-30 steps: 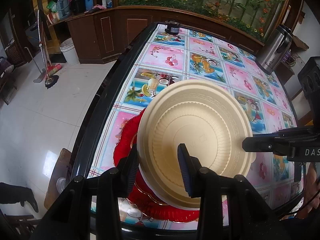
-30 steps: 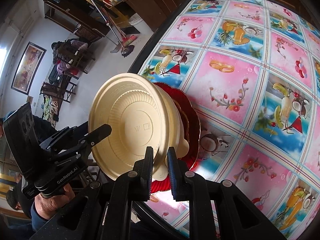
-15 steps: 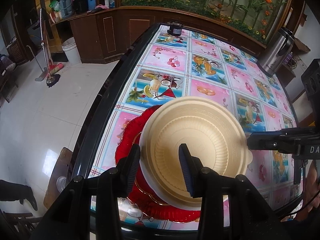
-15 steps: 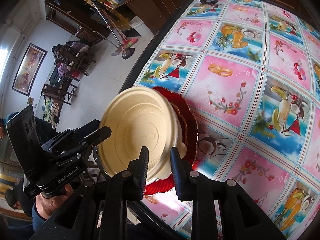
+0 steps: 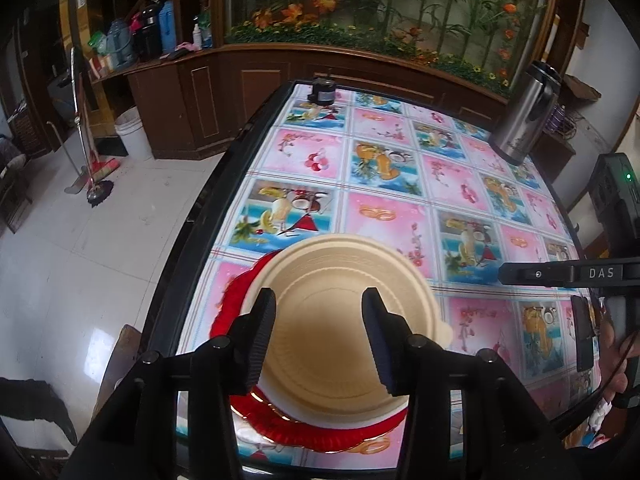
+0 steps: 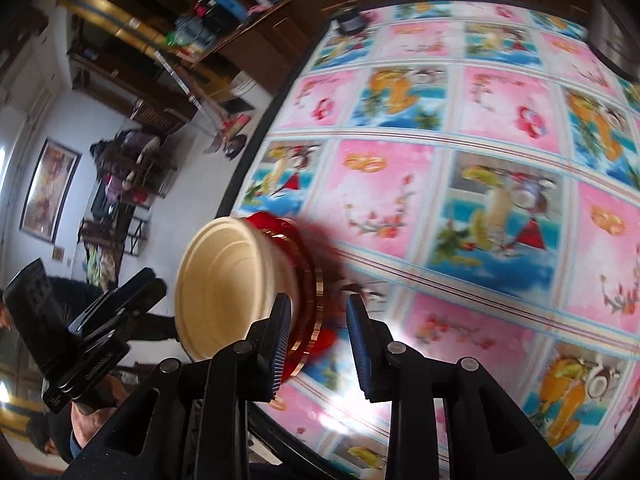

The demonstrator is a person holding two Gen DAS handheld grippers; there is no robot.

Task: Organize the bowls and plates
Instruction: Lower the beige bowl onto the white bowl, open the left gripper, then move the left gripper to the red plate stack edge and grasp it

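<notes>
A white tiled floor [image 5: 72,264] shines at nine o'clock. Dark wooden cabinets [image 5: 192,100] run toward twelve beneath a flower display [image 5: 360,12]; a white bucket [image 5: 132,134] stands at ten.

A cream-coloured bowl [image 5: 340,320], round and ribbed with concentric rings and a small tab on its rim, sits upside down, base up. It rests level on a red plate [image 5: 234,304] with a scalloped, gold-trimmed rim. The stack lies at the table's near edge, close to its left-hand edge. Further pieces beneath the bowl cannot be distinguished.
</notes>
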